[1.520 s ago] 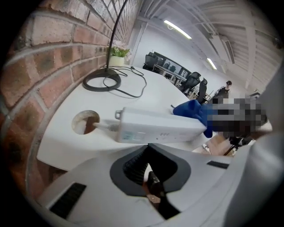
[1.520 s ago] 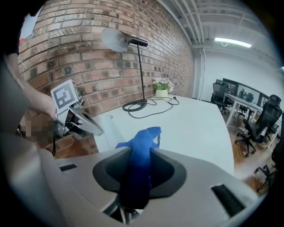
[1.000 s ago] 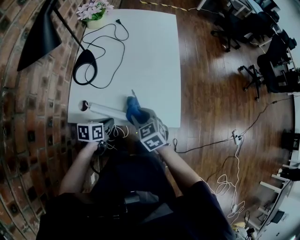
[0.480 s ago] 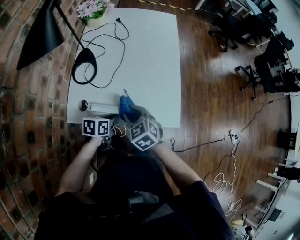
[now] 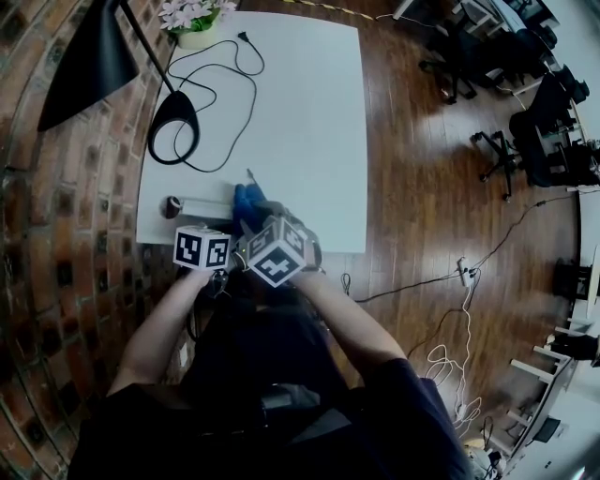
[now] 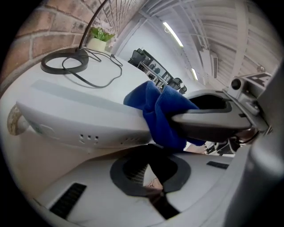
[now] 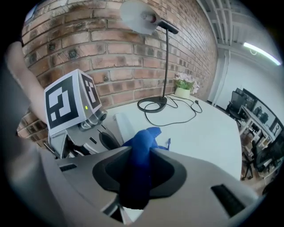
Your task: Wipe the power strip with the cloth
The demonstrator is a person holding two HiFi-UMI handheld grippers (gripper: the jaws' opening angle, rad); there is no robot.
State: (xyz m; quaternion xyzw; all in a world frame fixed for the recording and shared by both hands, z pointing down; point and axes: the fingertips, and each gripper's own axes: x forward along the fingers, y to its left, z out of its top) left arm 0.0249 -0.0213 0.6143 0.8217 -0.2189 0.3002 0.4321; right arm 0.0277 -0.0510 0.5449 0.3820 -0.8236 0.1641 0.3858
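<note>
The white power strip (image 5: pixel 202 208) lies along the table's near edge and fills the left gripper view (image 6: pixel 75 119). A blue cloth (image 5: pixel 247 201) rests on its right end, and my right gripper (image 5: pixel 255 221) is shut on it. In the right gripper view the cloth (image 7: pixel 141 146) is bunched between the jaws of the right gripper (image 7: pixel 135 156). My left gripper (image 5: pixel 214 227) is shut with nothing in it. Its tips (image 6: pixel 151 150) are at the strip's near side, just below the cloth (image 6: pixel 164 111); I cannot tell whether they touch. The two marker cubes almost meet.
A black desk lamp stands with its round base (image 5: pixel 174 127) at the table's left, its cable (image 5: pixel 220 70) looping across the white tabletop (image 5: pixel 300 141). A flower pot (image 5: pixel 194 19) sits at the far corner. A brick wall (image 5: pixel 56 234) runs along the left, with wooden floor, cables and office chairs (image 5: pixel 525 141) to the right.
The right gripper has dragged the blue cloth leftward along the strip. The two marker cubes have drawn closer together. The left gripper has stayed shut beside the strip.
</note>
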